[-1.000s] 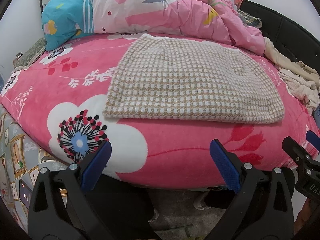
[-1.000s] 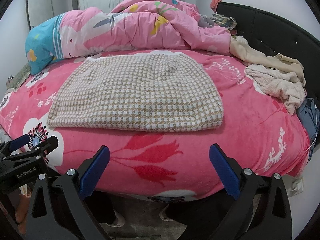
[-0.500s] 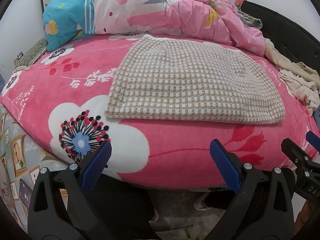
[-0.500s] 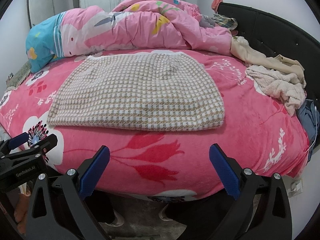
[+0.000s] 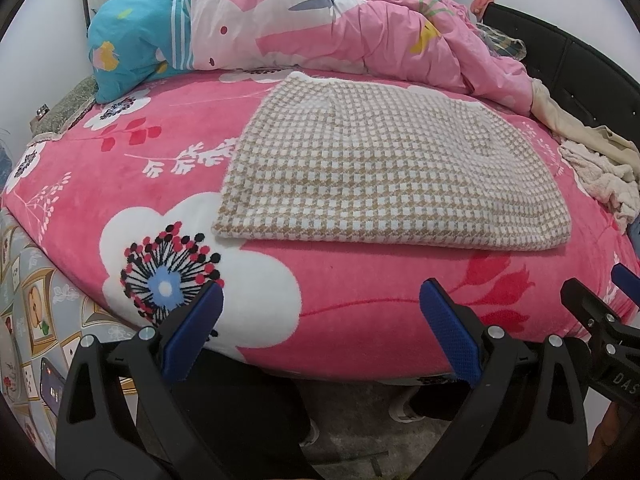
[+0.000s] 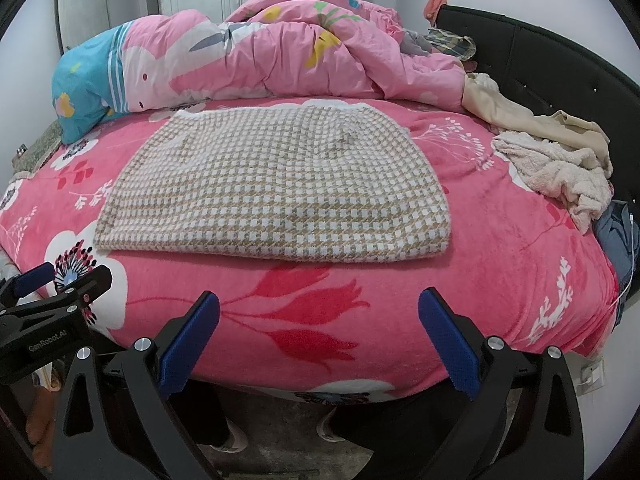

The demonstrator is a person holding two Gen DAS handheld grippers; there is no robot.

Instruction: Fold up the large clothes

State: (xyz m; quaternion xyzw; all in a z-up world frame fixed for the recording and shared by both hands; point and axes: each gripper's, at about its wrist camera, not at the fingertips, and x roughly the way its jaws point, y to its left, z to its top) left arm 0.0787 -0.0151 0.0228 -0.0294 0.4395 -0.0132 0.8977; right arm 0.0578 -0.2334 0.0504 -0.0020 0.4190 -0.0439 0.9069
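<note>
The folded houndstooth garment [image 5: 384, 168], beige and white, lies flat in the middle of the frame on the pink floral blanket [image 5: 120, 168] that covers the bed; its folded edge runs along the near side, and no jaws touch it; in the right wrist view the same garment [image 6: 276, 196] sits centre frame, a little left of middle. Behind it, across the top of the frame, a rumpled pink duvet [image 5: 320, 28] with a turquoise end is heaped; at the right edge a cream towel [image 6: 560, 172] and a tan cloth [image 6: 516, 116] lie bunched beside the black headboard [image 6: 540, 52]. The left gripper [image 5: 320, 328] hangs at the bottom of the frame off the near edge of the bed, jaws spread wide and holding nothing; the right gripper [image 6: 318, 328] does likewise, jaws spread wide and empty.
</note>
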